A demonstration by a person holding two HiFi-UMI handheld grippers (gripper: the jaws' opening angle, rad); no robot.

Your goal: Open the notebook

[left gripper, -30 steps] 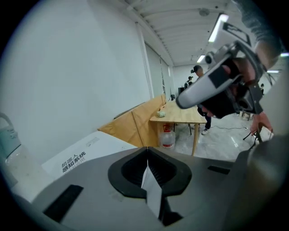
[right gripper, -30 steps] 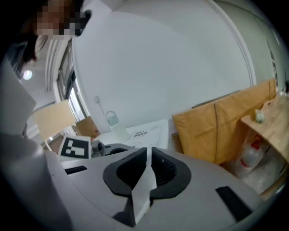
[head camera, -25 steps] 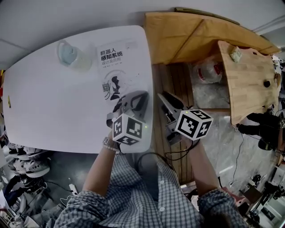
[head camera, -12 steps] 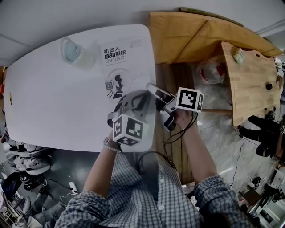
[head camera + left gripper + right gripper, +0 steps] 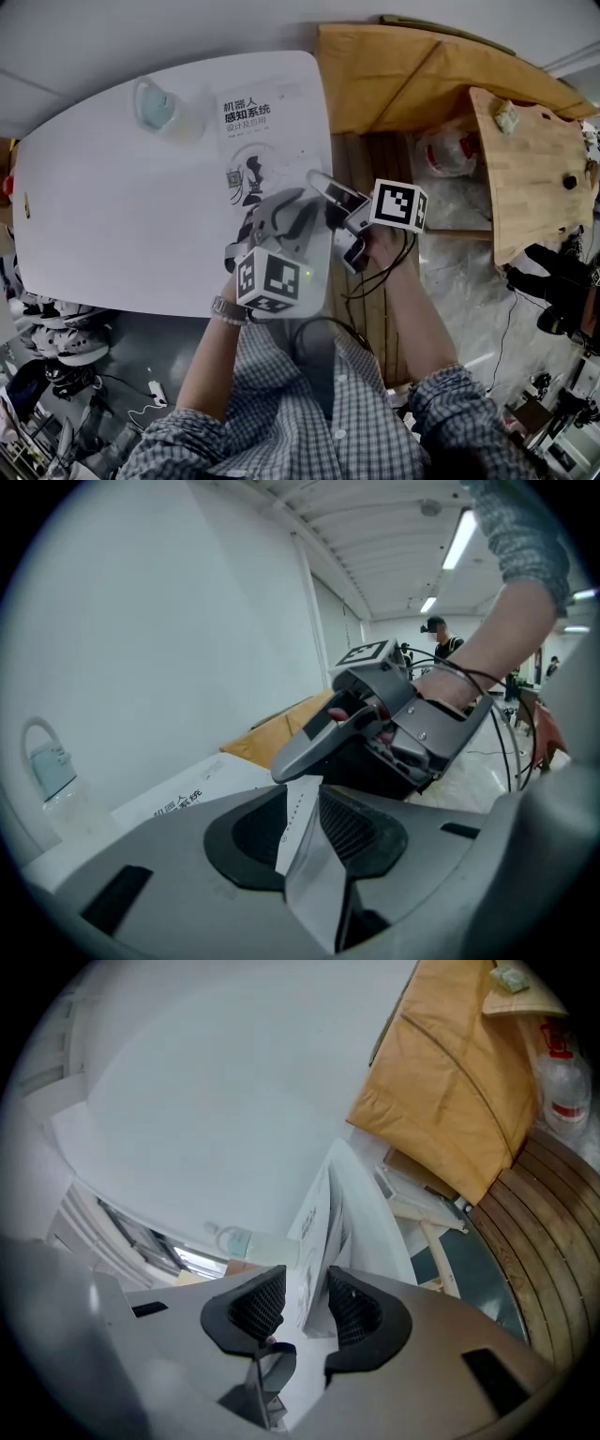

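The notebook (image 5: 265,131) is laid on the white table (image 5: 112,206). Its cover edge is seen between the opening jaws of the left gripper (image 5: 298,825), unpinched. Its near corner is straddled by the right gripper (image 5: 306,1303), jaws spread wide, not clamped.

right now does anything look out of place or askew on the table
Only the book: at its near corner the cover is lifted off the pages, its edge standing between the left gripper's opening jaws. The bottle and table look ordinary.
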